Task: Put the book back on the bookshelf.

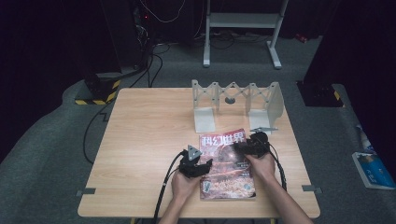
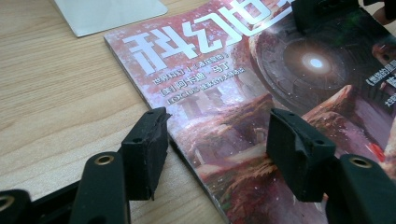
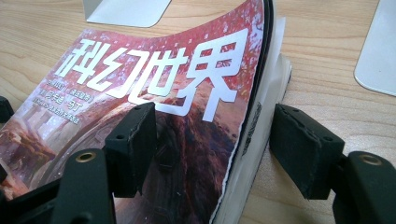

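A: Where does the magazine [image 1: 227, 164] lie?

B: It lies flat on the wooden table [image 1: 144, 140], at the near side, just in front of the grey folding book rack [image 1: 236, 103]. Its top edge points to the rack.

A: Can you read something on the cover?

B: Yes. Four big white Chinese characters stand at the top, 科幻世界. The cover is reddish, with a dark round shape and a bright light in the middle. Under the title there are small lines of text, but they are too small for me to read.

A: And the left gripper [image 1: 195, 166]?

B: It is at the magazine's left edge. Its jaws stand apart over this edge, one over the bare table and one over the cover. I cannot tell if the pads touch the paper; they do not press on it.

A: The right gripper [image 1: 248, 145]?

B: It is at the upper right corner of the magazine, the side nearer to the rack. There the cover is lifted and curved up from the pages. The jaws are wide open, one over the cover and one over the table beside the page edges, and they grip nothing.
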Action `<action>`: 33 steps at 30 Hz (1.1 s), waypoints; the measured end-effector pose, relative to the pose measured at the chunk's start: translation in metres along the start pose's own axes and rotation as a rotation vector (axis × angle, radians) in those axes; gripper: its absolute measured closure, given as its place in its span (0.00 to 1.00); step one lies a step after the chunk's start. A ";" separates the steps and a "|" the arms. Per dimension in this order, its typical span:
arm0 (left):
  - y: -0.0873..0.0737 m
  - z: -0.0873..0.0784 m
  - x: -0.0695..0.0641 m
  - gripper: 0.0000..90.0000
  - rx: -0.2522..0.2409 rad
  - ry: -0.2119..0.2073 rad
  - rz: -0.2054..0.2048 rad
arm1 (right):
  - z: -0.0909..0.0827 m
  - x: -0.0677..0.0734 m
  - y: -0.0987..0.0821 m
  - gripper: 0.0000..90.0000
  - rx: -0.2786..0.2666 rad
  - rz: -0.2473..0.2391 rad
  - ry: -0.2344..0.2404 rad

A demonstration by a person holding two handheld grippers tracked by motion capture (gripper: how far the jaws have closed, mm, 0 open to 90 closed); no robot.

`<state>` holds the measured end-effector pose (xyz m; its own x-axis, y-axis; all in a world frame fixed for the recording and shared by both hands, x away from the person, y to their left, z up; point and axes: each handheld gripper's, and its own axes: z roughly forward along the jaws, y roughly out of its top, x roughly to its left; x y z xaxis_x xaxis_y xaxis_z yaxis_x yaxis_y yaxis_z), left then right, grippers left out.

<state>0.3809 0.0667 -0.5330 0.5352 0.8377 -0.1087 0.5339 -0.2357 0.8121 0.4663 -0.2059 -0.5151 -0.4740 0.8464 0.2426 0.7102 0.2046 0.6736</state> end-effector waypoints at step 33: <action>-0.001 0.000 -0.001 0.43 -0.002 0.006 -0.001 | -0.021 0.022 0.002 0.63 -0.036 -0.144 0.011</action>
<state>0.3801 0.0656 -0.5334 0.5308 0.8407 -0.1067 0.5330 -0.2333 0.8133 0.4465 -0.1973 -0.4935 -0.5753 0.8043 0.1488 0.6153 0.3056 0.7267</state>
